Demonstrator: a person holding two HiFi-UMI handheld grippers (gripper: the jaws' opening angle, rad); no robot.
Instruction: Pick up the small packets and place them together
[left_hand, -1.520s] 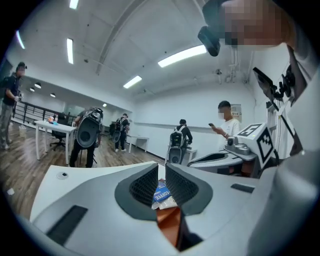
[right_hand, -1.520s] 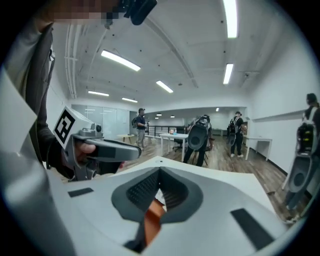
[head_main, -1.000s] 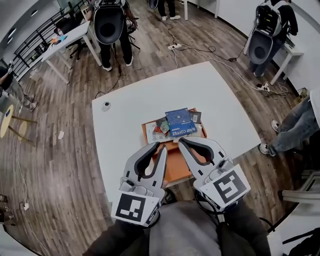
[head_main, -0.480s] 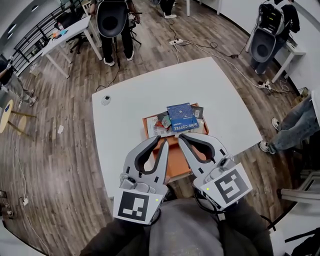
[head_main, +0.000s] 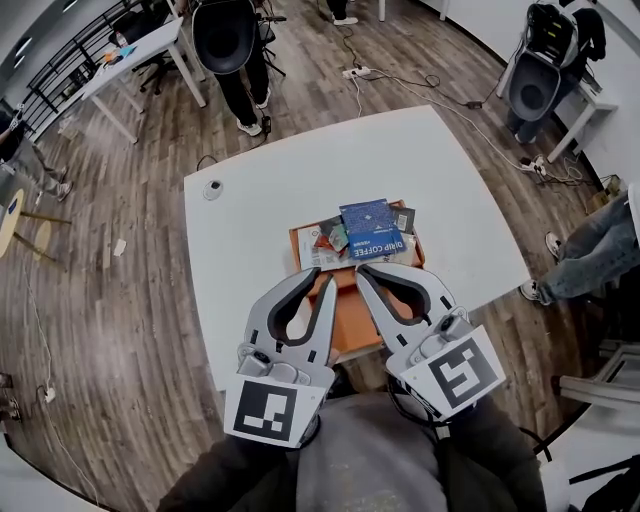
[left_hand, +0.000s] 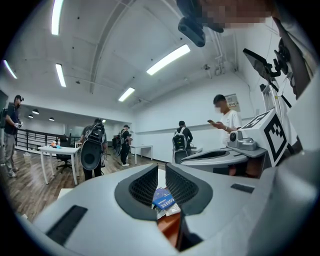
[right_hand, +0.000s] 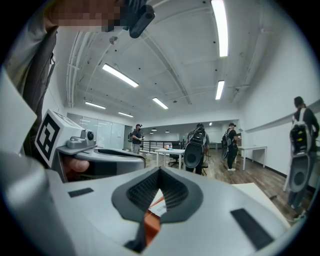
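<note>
Small packets heaped at the far end of the orange tray, blue coffee packet flat on top

Orange tray just beneath and ahead of the jaws, on white bench. Small round device well left. Beyond: wood floor, power strip, standing person.

The table lies before you, a tray toward its near side. The packets lie heaped at the tray's far end. Your left gripper and right gripper sit side by side over its near end. A small round object lies by the table's far left corner.
</note>
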